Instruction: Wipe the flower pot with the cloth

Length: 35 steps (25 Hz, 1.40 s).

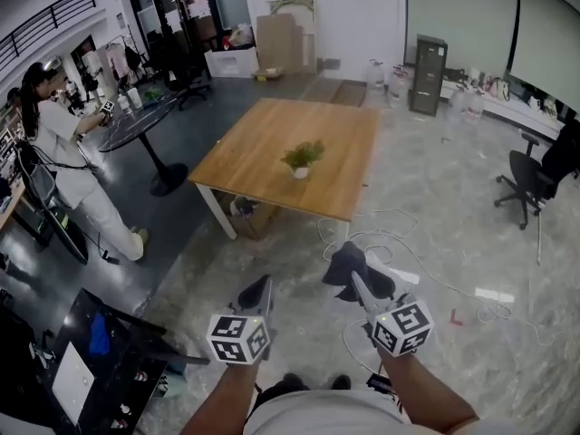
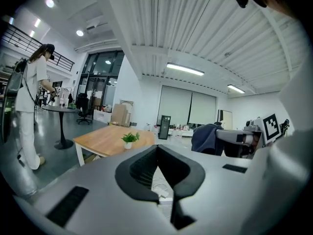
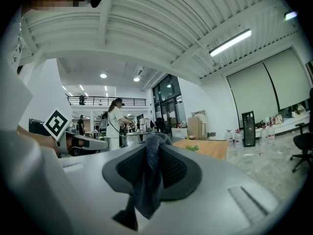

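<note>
Flower pot (image 1: 301, 171) stands on table (image 1: 258, 134), away from edges.

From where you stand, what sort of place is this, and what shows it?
Probably an open-plan office or workshop: a wooden table, a black swivel chair, and cardboard boxes by the wall.

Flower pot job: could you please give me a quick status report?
Left claw shut, empty. Right claw shut on cloth. Flower pot on wooden table, well ahead, untouched. Loose cables lie between.
</note>
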Available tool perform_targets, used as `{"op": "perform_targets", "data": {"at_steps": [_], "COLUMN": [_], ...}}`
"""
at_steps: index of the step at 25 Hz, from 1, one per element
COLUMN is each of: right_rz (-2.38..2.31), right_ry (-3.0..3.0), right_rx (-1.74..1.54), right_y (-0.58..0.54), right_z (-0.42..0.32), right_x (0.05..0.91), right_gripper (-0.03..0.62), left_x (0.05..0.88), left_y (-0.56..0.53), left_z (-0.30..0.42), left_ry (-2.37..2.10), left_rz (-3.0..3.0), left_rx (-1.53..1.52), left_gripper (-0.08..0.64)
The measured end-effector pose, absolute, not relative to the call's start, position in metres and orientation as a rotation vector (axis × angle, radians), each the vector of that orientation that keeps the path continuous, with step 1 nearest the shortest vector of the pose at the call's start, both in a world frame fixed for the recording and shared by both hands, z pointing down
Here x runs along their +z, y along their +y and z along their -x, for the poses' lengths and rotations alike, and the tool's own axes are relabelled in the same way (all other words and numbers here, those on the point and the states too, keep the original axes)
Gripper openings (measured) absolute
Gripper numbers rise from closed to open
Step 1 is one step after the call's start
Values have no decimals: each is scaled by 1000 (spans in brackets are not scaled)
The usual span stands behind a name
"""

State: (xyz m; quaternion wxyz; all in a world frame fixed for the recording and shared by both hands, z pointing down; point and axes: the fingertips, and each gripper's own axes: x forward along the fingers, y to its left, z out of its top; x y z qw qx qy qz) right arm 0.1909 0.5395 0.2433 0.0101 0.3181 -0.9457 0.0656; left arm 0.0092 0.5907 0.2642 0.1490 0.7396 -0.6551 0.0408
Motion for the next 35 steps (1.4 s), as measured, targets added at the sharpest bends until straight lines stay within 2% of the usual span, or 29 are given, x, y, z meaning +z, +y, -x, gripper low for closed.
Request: {"op": "perform_targets", "data": {"at_steps": [11, 21, 28, 35], "right_rz": [-1034, -1184, -1227, -1199], "right_ry": [-2892, -2811, -2774, -2788], "right_rx": [219, 278, 314, 352], "right_y": [387, 253, 167, 25], "right_z": [-105, -20, -4, 0], "right_x": [264, 273, 294, 331], "right_gripper": [69, 69, 69, 69], "left_x": [297, 334, 361, 427], "left_y": [430, 280, 184, 44], "left_z": [81, 160, 186, 199], "left_ry": [-1799, -1584, -1543, -1543], "left_rz": [-2114, -2162, -2131, -2016], "left_rx": [105, 221, 258, 337], "left_gripper": [6, 6, 8, 8]}}
